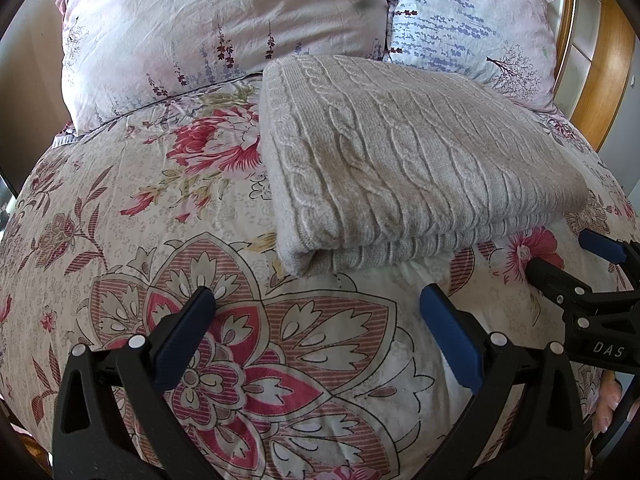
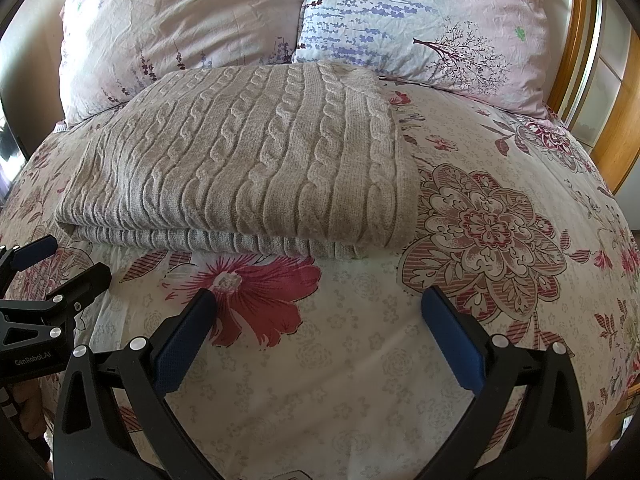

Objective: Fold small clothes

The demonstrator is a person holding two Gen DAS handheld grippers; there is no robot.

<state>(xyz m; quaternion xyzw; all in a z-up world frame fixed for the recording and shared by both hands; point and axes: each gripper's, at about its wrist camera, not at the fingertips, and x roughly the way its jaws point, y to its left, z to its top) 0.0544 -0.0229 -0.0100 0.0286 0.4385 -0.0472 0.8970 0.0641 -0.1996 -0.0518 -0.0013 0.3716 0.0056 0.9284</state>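
The folded beige cable-knit sweater (image 1: 416, 160) is seen lying on the floral-print bed cover (image 1: 120, 240), ahead of both claws, long axis crosswise. Left claw (image 1: 320, 312) and right claw (image 2: 320, 312) are held apart, empty; the near folded edge is judged slightly closer to the right.

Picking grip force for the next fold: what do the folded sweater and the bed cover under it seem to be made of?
Folded sweater: thick, soft knit, probably wool or acrylic yarn; raised cable twists and ribbed edges show, with a matte, slightly fuzzy finish. Bed cover: thin woven fabric, likely cotton; printed flowers, fine creases, no sheen.
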